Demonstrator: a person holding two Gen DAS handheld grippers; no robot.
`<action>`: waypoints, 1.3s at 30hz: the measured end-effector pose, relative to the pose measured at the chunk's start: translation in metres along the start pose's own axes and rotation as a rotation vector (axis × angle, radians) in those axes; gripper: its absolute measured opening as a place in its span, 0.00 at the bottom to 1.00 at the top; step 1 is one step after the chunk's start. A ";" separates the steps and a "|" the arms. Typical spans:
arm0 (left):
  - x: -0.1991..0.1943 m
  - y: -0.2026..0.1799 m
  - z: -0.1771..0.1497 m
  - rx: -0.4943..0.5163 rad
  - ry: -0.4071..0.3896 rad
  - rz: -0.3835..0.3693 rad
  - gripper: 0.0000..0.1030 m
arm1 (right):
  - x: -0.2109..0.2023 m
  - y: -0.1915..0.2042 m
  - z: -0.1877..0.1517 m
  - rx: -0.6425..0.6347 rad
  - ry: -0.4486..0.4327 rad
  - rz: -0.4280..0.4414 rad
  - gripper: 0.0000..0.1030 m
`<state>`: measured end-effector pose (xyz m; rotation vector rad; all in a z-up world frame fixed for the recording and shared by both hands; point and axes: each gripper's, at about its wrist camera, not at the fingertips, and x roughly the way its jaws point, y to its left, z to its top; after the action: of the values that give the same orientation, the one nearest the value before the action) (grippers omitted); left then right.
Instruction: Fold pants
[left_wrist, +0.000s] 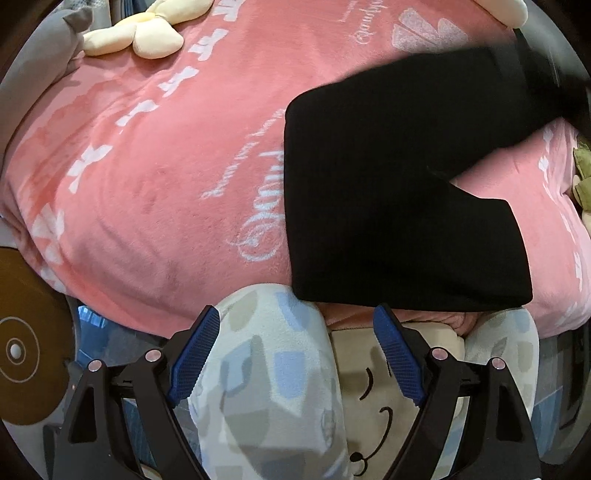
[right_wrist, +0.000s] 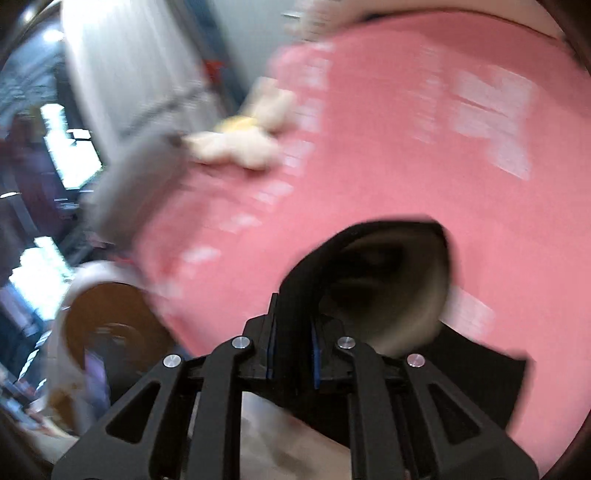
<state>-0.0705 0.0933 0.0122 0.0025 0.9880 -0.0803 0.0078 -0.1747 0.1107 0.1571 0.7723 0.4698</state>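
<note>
- On the pink blanket (left_wrist: 147, 177), toward its right side and near edge, lie the black pants (left_wrist: 388, 192), partly folded.
- Left gripper (left_wrist: 295, 350) hangs released, jaws wide, over the person's patterned knee (left_wrist: 273, 369) at the bed's near edge.
- Right gripper (right_wrist: 293, 347) is clenched on a lifted fold of the pants (right_wrist: 306, 280).
- A cream flower plush (left_wrist: 144, 35) rests at the blanket's far left corner.

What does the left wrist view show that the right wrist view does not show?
Only the left wrist view: the open left gripper above pale patterned fleece knees, and the black pants spread out. Only the right: the right gripper shut on the pants' open hem. Both: pink printed blanket, cream flower-shaped plush.
</note>
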 end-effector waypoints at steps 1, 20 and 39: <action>0.003 -0.002 0.000 0.001 0.005 -0.005 0.80 | 0.004 -0.030 -0.021 0.049 0.047 -0.081 0.15; 0.029 -0.050 0.010 0.087 0.068 -0.034 0.80 | 0.069 -0.149 -0.050 0.273 0.101 -0.007 0.54; 0.009 -0.052 0.020 0.083 0.022 -0.057 0.84 | -0.042 -0.050 0.017 0.060 -0.104 -0.017 0.17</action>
<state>-0.0524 0.0405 0.0174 0.0518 1.0064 -0.1739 0.0114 -0.2378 0.1339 0.2288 0.6858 0.4198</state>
